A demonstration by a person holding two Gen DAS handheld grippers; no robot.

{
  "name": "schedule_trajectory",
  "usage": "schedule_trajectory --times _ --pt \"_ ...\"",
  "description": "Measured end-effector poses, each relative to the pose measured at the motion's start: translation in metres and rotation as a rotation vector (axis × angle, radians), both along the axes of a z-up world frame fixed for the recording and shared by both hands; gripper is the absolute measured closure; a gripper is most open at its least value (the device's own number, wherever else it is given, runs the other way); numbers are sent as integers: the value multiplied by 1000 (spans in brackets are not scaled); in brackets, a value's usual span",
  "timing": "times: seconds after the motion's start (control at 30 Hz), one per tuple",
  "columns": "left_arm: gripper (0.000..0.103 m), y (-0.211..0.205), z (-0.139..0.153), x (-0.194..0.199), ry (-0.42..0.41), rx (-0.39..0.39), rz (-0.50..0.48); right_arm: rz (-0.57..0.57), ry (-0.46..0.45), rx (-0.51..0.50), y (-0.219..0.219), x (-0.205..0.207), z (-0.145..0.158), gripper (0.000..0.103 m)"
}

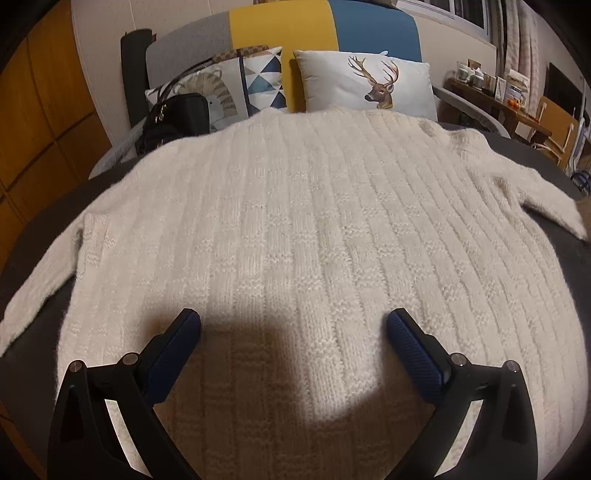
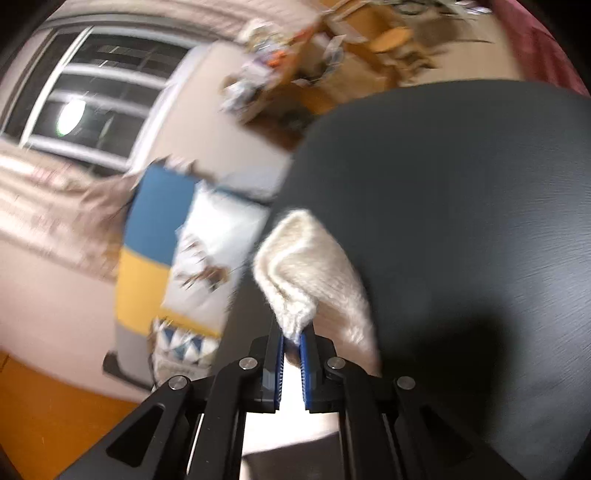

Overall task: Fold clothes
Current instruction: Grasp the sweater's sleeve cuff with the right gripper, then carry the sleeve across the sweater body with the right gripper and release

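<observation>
A cream ribbed knit sweater (image 1: 295, 229) lies spread flat on a dark grey bed (image 1: 48, 206), its two sleeves stretched out to the left and right. My left gripper (image 1: 293, 325) hovers open over the sweater's lower middle, with nothing between its blue pads. In the right wrist view my right gripper (image 2: 291, 338) is shut on the cuff end of a cream sleeve (image 2: 306, 266), which bunches up past the fingertips above the dark bed (image 2: 461, 221). That view is blurred by motion.
Two printed pillows (image 1: 365, 83) and a black handbag (image 1: 177, 118) sit at the head of the bed against a grey, yellow and blue headboard (image 1: 280, 26). A wooden wardrobe (image 1: 37, 110) stands left; a cluttered wooden desk (image 1: 495, 96) stands right.
</observation>
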State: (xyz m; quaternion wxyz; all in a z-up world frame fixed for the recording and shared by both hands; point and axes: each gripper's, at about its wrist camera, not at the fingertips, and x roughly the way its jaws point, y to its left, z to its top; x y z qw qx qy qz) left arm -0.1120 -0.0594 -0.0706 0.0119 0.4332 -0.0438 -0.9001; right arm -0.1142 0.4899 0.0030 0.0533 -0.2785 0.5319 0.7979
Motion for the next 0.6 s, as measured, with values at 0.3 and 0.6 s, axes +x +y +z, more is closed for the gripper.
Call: schedule_trajectory --times 0.3,0.6 --pt "1 -31 34 -13 69 41 83 354 124 55 -175 -95 85 97" --pt "1 -54 73 -47 154 151 77 728 68 77 -376 -127 67 97"
